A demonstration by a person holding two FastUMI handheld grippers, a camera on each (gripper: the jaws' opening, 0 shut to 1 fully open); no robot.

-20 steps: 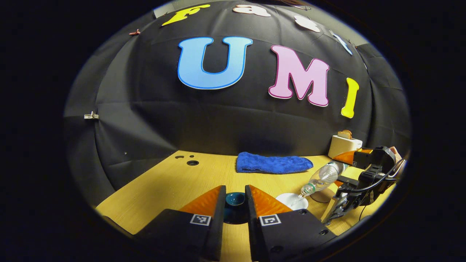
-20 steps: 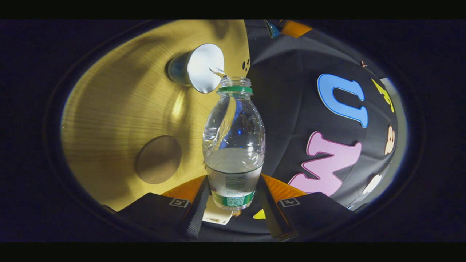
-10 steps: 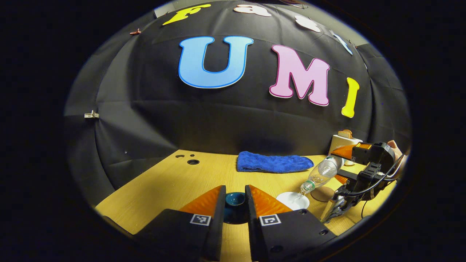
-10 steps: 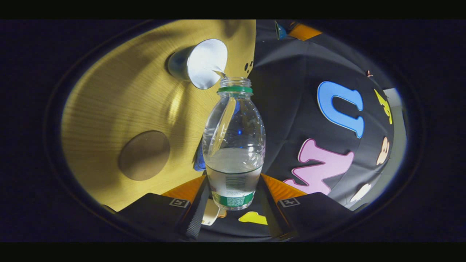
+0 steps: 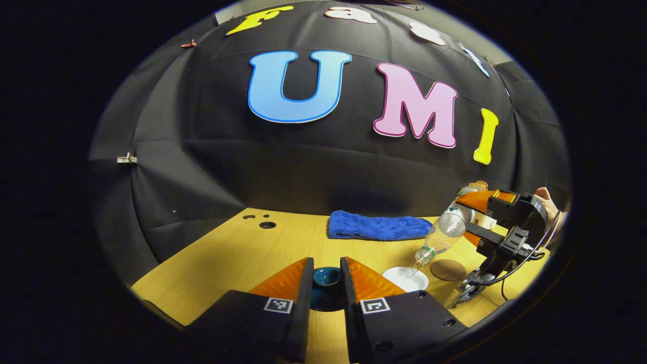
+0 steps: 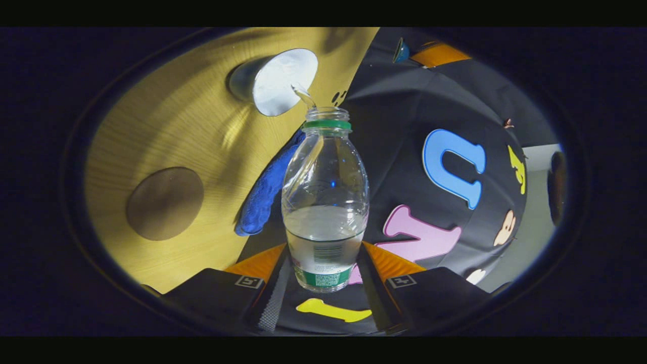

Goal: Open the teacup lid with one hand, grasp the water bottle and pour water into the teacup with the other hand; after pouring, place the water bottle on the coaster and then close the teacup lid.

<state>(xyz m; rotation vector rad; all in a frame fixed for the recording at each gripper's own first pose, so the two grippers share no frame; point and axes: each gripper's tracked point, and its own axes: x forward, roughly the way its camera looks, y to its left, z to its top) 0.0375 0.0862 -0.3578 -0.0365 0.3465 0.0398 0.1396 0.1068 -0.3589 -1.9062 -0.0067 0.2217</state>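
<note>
My right gripper [image 6: 326, 265] is shut on the lower body of a clear water bottle [image 6: 325, 202] with a green neck ring. The bottle is tipped mouth-down, and a thin stream of water runs into the open, white-lined teacup [image 6: 275, 81]. In the left gripper view the same bottle [image 5: 445, 232] slants down over the teacup [image 5: 405, 279], held by the right gripper [image 5: 469, 220] and a hand. My left gripper [image 5: 326, 278] is shut on the dark teal teacup lid [image 5: 326, 279], held above the table to the cup's left. A round brown coaster [image 5: 448, 269] lies bare beside the cup, also seen as the coaster [image 6: 165, 203].
A blue cloth [image 5: 379, 227] lies at the back of the wooden table [image 5: 242, 253], near the booth wall. A pale toaster [image 5: 477, 188] peeks out behind the right gripper. Small holes [image 5: 267, 225] mark the table's back left. A cable [image 5: 505, 288] hangs from the right gripper.
The right gripper has risen and tipped the bottle more steeply, uncovering the coaster in the left gripper view. Water keeps running into the cup. The left gripper and lid have stayed still.
</note>
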